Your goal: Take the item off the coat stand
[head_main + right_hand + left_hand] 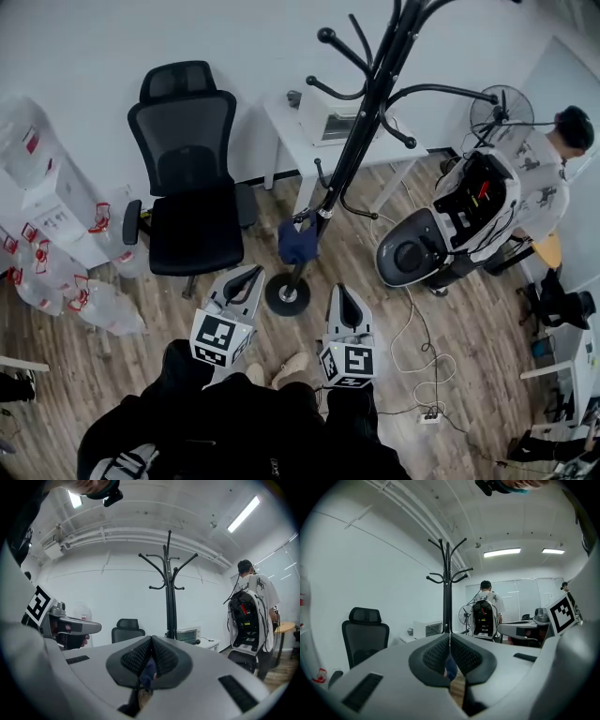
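Observation:
A black coat stand (pixel 361 122) rises from a round base (pixel 287 293) on the wood floor. A dark blue cloth item (pixel 298 241) hangs low on its pole. My left gripper (pixel 251 274) is shut and empty, just left of the base. My right gripper (pixel 342 292) is also shut and empty, just right of the base. In the left gripper view the stand (pixel 447 588) is straight ahead past the closed left gripper (pixel 450 635), and the blue item (pixel 451 667) shows below the pads. The right gripper view shows the stand (pixel 169 588) ahead of the right gripper (pixel 152 639) and the blue item (pixel 148 671).
A black office chair (pixel 187 178) stands left of the stand, and a white table (pixel 291 127) with a box on it behind. A person with a backpack (pixel 469 211) stands at the right near a fan (pixel 500 111). Water bottles (pixel 56 272) lie at the left; cables (pixel 417 347) cross the floor.

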Motion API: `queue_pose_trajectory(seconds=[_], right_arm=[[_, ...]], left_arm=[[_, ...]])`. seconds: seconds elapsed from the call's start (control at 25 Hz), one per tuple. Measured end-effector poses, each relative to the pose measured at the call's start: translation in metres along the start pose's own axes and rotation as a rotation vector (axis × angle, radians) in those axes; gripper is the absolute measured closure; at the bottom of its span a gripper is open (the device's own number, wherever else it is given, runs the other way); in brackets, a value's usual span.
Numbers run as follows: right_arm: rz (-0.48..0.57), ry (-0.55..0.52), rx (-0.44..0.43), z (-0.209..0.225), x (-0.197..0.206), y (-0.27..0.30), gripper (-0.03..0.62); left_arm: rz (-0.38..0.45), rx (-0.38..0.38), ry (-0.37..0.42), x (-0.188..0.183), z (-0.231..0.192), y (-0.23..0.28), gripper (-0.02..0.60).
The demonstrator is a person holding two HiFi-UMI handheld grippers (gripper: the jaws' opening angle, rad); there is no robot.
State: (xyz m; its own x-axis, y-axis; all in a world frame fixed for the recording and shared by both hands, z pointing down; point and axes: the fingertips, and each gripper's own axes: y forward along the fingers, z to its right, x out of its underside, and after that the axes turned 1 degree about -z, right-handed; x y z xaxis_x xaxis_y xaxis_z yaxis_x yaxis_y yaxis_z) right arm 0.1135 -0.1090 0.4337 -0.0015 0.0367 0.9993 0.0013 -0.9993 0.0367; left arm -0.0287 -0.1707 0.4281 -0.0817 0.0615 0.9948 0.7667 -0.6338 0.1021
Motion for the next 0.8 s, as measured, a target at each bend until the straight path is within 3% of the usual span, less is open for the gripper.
queue_pose_trajectory(seconds=[0.32, 0.8], right_arm=[[-0.042, 0.018, 0.012, 0.047, 0.015, 0.048, 0.579], [-0.123, 0.048, -0.042, 0.092, 0.045, 0.127, 0.579]], left_arm=[[-0.041, 0.008, -0.023, 0.011, -0.009, 0.067, 0.555], [-0.134, -0.024, -0.059, 0.046, -0.031, 0.152, 0.555]])
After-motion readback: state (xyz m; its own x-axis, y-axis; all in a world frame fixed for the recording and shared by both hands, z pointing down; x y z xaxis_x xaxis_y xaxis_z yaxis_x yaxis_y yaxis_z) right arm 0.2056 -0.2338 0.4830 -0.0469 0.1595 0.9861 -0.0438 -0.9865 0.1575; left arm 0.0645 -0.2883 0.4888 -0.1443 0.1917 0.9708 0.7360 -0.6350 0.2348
